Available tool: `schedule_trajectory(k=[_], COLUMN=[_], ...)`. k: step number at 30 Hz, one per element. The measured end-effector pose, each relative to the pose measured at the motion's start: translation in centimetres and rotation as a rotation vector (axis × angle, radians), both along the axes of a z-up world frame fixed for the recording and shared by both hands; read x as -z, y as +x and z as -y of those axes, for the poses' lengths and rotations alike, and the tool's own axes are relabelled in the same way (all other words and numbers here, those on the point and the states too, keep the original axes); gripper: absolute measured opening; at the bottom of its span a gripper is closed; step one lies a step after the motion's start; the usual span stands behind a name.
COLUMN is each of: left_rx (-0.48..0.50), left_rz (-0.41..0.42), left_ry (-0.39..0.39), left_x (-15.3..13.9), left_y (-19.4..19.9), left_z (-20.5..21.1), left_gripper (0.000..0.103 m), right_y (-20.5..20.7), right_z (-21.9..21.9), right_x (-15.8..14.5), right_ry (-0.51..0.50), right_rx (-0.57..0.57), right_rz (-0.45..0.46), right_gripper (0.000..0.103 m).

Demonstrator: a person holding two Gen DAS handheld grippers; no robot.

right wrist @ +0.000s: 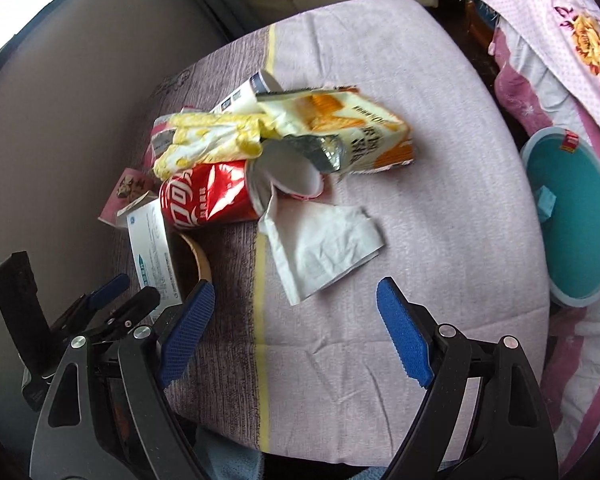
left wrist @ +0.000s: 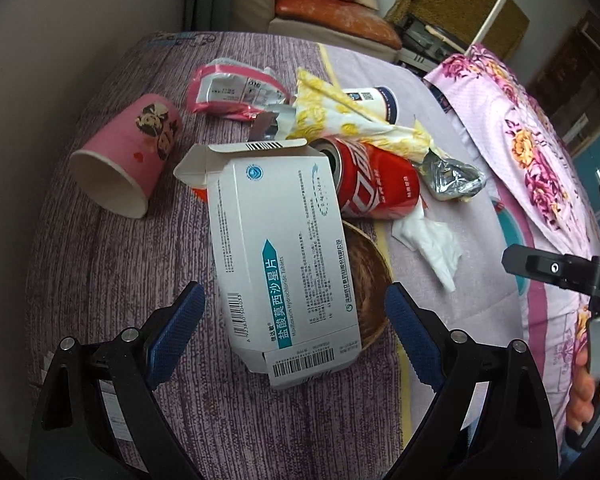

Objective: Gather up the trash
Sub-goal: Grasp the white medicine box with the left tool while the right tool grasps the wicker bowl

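Directly ahead of my left gripper (left wrist: 294, 322), jaws spread and empty, lies a box (left wrist: 284, 256), long axis pointing away; right gripper (right wrist: 296, 320) equally released.

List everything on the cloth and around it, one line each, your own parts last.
medicine box: 1, white and teal, end flaps open, nearest the left claw
wooden bowl: 1, brown, partly under the box
cola can: 1, red, on its side
pink paper cup: 1, on its side, left
pink wrapper: 1, far left
yellow wrapper: 1, over the can
white cup: 1, blue print, behind
tissue: 1, white, flat
orange snack bag: 1, torn
teal bin: 1, off the right edge
left claw: open
right claw: open
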State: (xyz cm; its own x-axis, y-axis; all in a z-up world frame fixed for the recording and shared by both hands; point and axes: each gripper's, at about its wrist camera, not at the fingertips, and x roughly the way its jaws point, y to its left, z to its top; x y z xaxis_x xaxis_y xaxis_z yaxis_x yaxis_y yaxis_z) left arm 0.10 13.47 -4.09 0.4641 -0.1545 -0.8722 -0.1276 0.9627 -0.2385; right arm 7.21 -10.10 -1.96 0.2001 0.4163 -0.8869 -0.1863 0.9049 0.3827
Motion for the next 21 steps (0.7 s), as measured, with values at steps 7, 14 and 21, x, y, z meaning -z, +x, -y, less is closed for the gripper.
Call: schedule_trajectory(k=[7,14,21], left_rx=[-0.014,-0.021,0.012], left_rz=[-0.026,-0.014,0.035], left_ry=[0.033,0.009,-0.045], left_x=[1.5,2.1,0.4], left_y=[1.1,0.7,-1.1], left_z=[1.1,0.1,-2.7], left_gripper=[0.092,0.07,0.069], right_y=[-0.7,-0.9,-0.5], right_z=[-1.0,-2.5,-4.9], right_x=[0.5,0.9,1.3], right_ry=[0.004,0.009,0.016], right_rx=[-0.024,-0.07,-0.135], right_rz=[0.001,-0.006,-0.005], right_gripper=[0.074,0.055,0.031])
